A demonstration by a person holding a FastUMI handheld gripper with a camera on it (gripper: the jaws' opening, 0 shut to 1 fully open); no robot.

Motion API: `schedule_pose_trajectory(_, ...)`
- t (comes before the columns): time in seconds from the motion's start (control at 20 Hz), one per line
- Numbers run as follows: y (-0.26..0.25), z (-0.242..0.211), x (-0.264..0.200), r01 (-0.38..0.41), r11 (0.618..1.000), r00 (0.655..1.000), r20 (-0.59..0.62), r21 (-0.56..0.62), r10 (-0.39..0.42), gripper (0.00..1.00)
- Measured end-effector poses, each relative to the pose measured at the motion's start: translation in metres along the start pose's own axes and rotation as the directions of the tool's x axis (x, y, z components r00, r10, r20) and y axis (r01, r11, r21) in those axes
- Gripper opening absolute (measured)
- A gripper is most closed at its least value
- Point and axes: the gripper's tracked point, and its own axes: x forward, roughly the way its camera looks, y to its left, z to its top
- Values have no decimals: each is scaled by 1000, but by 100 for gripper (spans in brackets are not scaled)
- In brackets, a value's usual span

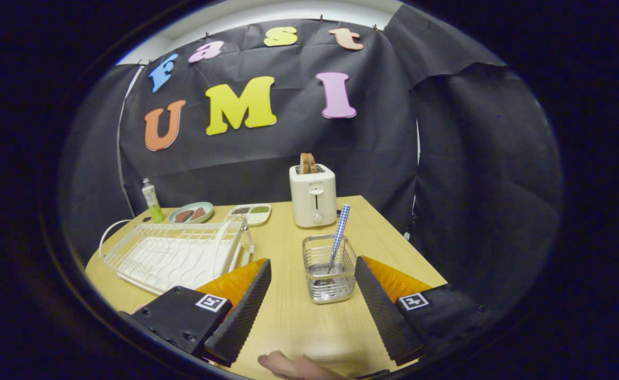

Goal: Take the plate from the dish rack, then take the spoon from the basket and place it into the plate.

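A small clear wire basket point(328, 269) stands on the wooden table point(288, 322), just ahead of my fingers and between their lines. A spoon point(339, 229) with a blue-and-white checked handle stands in it, bowl down, handle leaning toward the toaster. My gripper point(312, 263) is open, wide apart, with nothing between its fingers. The white wire dish rack point(174, 256) lies left of the basket, beyond my left finger; its slots look bare. Part of a hand point(298, 367) rests on the table close under the gripper.
A white toaster point(313, 195) with bread in it stands behind the basket. At the back left are a green bottle point(152, 200), a light plate with food point(191, 212) and a divided white tray point(250, 212). The table's right edge point(409, 243) runs close to the basket.
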Motion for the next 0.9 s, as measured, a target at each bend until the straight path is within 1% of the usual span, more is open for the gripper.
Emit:
schedule_pose_trajectory(0.1,-12,12,25,19,1000,1000,-23,1,-19,100)
schedule_pose_trajectory(0.2,-19,22,50,15,1000,999,-37,2,-15,100)
schedule_pose_trajectory(0.35,-28,32,82,1,999,998,-64,37,2,100)
schedule_pose_trajectory(0.4,-32,32,89,0,998,997,-82,59,4,99)
schedule_pose_trajectory(0.45,-33,32,98,-12,997,995,-94,80,19,95)
schedule_pose_trajectory(0.55,-38,27,115,-16,994,993,-113,105,28,81)
schedule_pose_trajectory(0.6,-37,30,117,-32,993,993,-106,116,45,74)
schedule_pose_trajectory(0.65,-42,30,122,-19,992,994,-106,121,32,66)
schedule_pose_trajectory(0.7,-45,27,123,-11,991,993,-116,133,26,58)
schedule_pose_trajectory(0.8,-35,23,123,-46,987,990,-127,156,66,41)
schedule_pose_trajectory(0.85,-35,25,123,-42,986,992,-113,158,61,25)
schedule_pose_trajectory(0.9,-31,27,121,-51,985,992,-102,163,68,21)
